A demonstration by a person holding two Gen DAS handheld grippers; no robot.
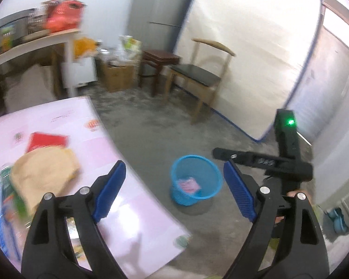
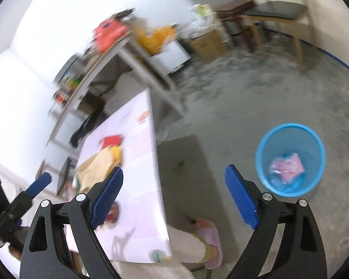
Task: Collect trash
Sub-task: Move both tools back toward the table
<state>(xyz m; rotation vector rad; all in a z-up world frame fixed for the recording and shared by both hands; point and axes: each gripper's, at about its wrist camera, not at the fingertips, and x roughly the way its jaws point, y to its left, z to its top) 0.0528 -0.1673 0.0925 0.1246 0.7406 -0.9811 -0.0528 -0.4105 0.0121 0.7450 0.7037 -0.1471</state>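
A blue mesh trash bin [image 1: 195, 181] stands on the grey floor with a pink wrapper [image 1: 189, 184] inside; it also shows in the right wrist view [image 2: 290, 159], wrapper [image 2: 287, 166] in it. My left gripper [image 1: 174, 188] is open and empty, over the table's right edge. My right gripper [image 2: 174, 193] is open and empty, above the floor between table and bin. On the pink table [image 1: 132, 220] lie a tan paper bag [image 1: 44, 174], a red packet [image 1: 47, 140] and a green packet [image 1: 7, 186]. The bag [image 2: 95, 169] and red packet [image 2: 111, 140] also show in the right view.
A wooden chair [image 1: 197, 74], a dark stool [image 1: 159, 58] and cardboard boxes [image 1: 121, 76] stand at the far wall. A cluttered shelf table [image 1: 30, 41] is at the back left. A person's slippered foot [image 2: 209, 241] is by the table corner.
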